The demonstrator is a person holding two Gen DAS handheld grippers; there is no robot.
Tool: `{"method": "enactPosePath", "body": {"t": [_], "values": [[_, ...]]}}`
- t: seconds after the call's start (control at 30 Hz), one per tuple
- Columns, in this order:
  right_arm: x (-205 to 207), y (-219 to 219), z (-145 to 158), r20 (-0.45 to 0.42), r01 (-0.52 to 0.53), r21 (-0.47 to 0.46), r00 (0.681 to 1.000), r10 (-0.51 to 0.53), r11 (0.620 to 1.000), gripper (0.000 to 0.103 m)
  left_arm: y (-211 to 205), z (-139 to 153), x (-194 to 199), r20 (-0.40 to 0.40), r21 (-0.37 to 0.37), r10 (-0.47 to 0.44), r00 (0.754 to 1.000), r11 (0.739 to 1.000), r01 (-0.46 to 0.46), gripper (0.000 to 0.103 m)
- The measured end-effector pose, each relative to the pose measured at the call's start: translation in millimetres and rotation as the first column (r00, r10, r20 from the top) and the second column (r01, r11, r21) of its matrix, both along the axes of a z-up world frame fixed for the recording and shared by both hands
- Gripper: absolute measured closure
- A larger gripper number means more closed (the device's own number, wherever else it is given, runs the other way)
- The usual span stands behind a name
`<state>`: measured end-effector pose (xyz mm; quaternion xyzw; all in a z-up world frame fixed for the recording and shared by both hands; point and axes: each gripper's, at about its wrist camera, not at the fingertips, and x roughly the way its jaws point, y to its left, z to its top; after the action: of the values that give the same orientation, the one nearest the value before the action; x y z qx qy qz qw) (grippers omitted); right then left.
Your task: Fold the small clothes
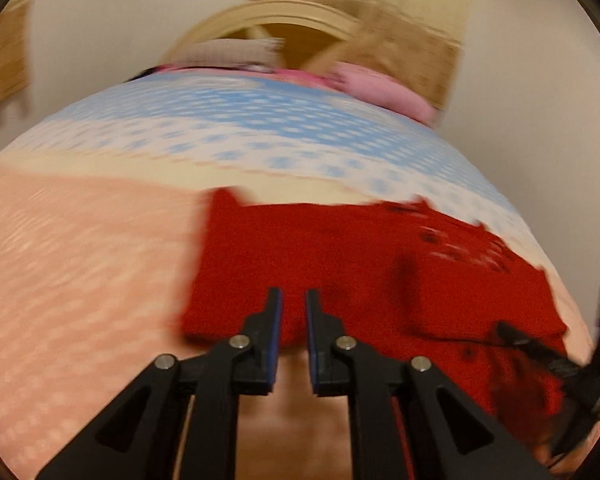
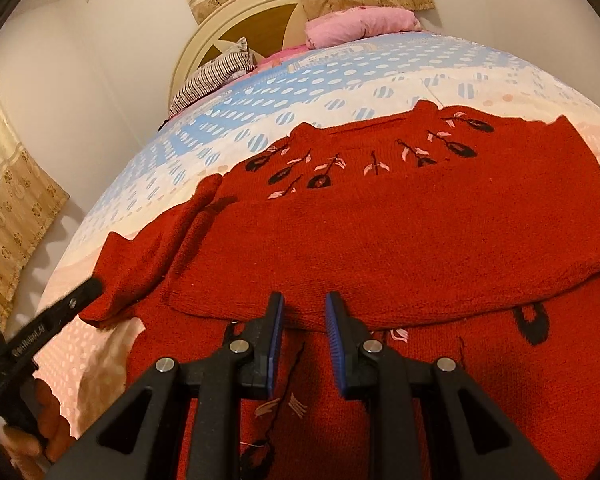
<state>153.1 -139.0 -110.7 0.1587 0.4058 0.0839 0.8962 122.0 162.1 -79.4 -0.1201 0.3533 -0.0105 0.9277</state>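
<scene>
A red knitted sweater (image 2: pixel 400 220) with black and pink embroidered flowers lies flat on the bed, its top part folded down over the body. In the blurred left wrist view the sweater (image 1: pixel 320 264) lies just ahead. My left gripper (image 1: pixel 293 300) hovers over its near left edge, jaws slightly apart and empty. My right gripper (image 2: pixel 303 305) is over the folded edge at the sweater's middle, jaws apart and empty. The left gripper (image 2: pixel 60 312) shows at the left of the right wrist view, beside a folded sleeve (image 2: pixel 140 256).
The bed sheet (image 2: pixel 260 92) is dotted, blue at the far end and peach (image 1: pixel 80 260) near me. A pink pillow (image 2: pixel 360 24) and a striped cloth (image 2: pixel 216 72) lie by the round headboard (image 2: pixel 236 20). Curtains (image 2: pixel 16 208) hang on the walls.
</scene>
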Motion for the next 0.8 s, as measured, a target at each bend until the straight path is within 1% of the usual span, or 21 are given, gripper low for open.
{"method": "enactPosePath", "body": {"t": [0.03, 0.07, 0.1, 0.13, 0.17, 0.23, 0.27, 0.33, 0.37, 0.4, 0.43, 0.53, 0.63, 0.67, 0.7, 0.73, 0.77, 0.8], "values": [[0.2, 3.3, 7.2, 0.014, -0.010, -0.002, 1.000, 0.010, 1.000, 0.056, 13.3, -3.0, -1.6, -0.005, -0.006, 0.044, 0.999, 0.999, -0.044, 0.083], [-0.2, 6.5, 13.6, 0.031, -0.019, -0.002, 0.999, 0.019, 1.000, 0.048, 26.1, -6.7, -3.3, -0.009, -0.011, 0.090, 0.996, 0.996, -0.090, 0.077], [-0.5, 12.6, 24.1, 0.060, -0.033, 0.005, 0.998, 0.033, 0.999, 0.037, 41.6, -11.9, -5.4, -0.020, -0.022, 0.153, 0.988, 0.988, -0.154, 0.070], [0.3, 20.6, 35.6, 0.090, -0.052, 0.014, 0.995, 0.050, 0.999, 0.035, 51.2, -15.3, -5.6, -0.032, -0.037, 0.192, 0.981, 0.981, -0.193, 0.068], [0.8, 25.6, 42.2, 0.104, -0.064, 0.017, 0.993, 0.062, 0.998, 0.035, 62.3, -21.0, -7.1, -0.053, -0.083, 0.232, 0.971, 0.968, -0.236, 0.067], [11.8, 50.8, 56.6, 0.108, -0.115, 0.001, 0.988, 0.114, 0.993, 0.035, 72.3, -33.4, -5.6, -0.093, -0.153, 0.248, 0.964, 0.953, -0.260, 0.067], [17.6, 62.5, 59.5, 0.098, -0.133, -0.009, 0.986, 0.133, 0.991, 0.035, 73.4, -39.5, -3.7, -0.113, -0.170, 0.249, 0.962, 0.949, -0.266, 0.067], [32.0, 92.9, 61.7, 0.082, -0.182, -0.024, 0.980, 0.183, 0.983, 0.035, 70.7, -40.0, -6.5, -0.100, -0.182, 0.252, 0.963, 0.947, -0.266, 0.067], [37.2, 104.8, 60.7, 0.074, -0.199, -0.036, 0.977, 0.202, 0.979, 0.035, 69.7, -39.8, -6.6, -0.099, -0.175, 0.252, 0.963, 0.948, -0.266, 0.060], [44.1, 118.7, 58.6, 0.063, -0.219, -0.054, 0.973, 0.222, 0.974, 0.035, 68.2, -40.7, -6.0, -0.097, -0.188, 0.233, 0.968, 0.951, -0.247, 0.052], [51.8, 132.6, 54.8, 0.047, -0.238, -0.073, 0.969, 0.241, 0.969, 0.035, 68.8, -40.1, -5.8, -0.093, -0.193, 0.225, 0.970, 0.952, -0.239, 0.050], [76.6, 165.3, 38.0, -0.010, -0.245, -0.146, 0.969, 0.246, 0.958, 0.035, 72.0, -39.6, -9.0, -0.093, -0.196, 0.222, 0.971, 0.952, -0.236, 0.049], [98.5, 181.2, 14.0, -0.075, -0.227, -0.239, 0.974, 0.215, 0.944, 0.035, 75.3, -41.1, -8.2, -0.088, -0.226, 0.221, 0.971, 0.945, -0.235, 0.048], [104.3, 183.0, 6.8, -0.102, -0.228, -0.248, 0.973, 0.208, 0.942, 0.036, 77.0, -41.8, -7.6, -0.086, -0.235, 0.219, 0.972, 0.944, -0.233, 0.047], [107.4, 182.7, 1.5, -0.116, -0.229, -0.247, 0.972, 0.206, 0.942, 0.039, 77.6, -42.2, -8.2, -0.084, -0.242, 0.216, 0.973, 0.942, -0.230, 0.046], [107.2, 182.1, 1.5, -0.107, -0.225, -0.258, 0.973, 0.204, 0.940, 0.052, 77.7, -42.5, -7.7, -0.084, -0.243, 0.215, 0.973, 0.943, -0.229, 0.045], [107.2, 182.4, 3.0, -0.098, -0.224, -0.272, 0.974, 0.205, 0.936, 0.062, 77.3, -42.6, -7.1, -0.084, -0.241, 0.215, 0.973, 0.943, -0.229, 0.044], [108.1, 181.4, 3.9, -0.101, -0.230, -0.269, 0.973, 0.210, 0.935, 0.083, 76.1, -42.2, -6.3, -0.084, -0.234, 0.212, 0.974, 0.946, -0.226, 0.042]]}}
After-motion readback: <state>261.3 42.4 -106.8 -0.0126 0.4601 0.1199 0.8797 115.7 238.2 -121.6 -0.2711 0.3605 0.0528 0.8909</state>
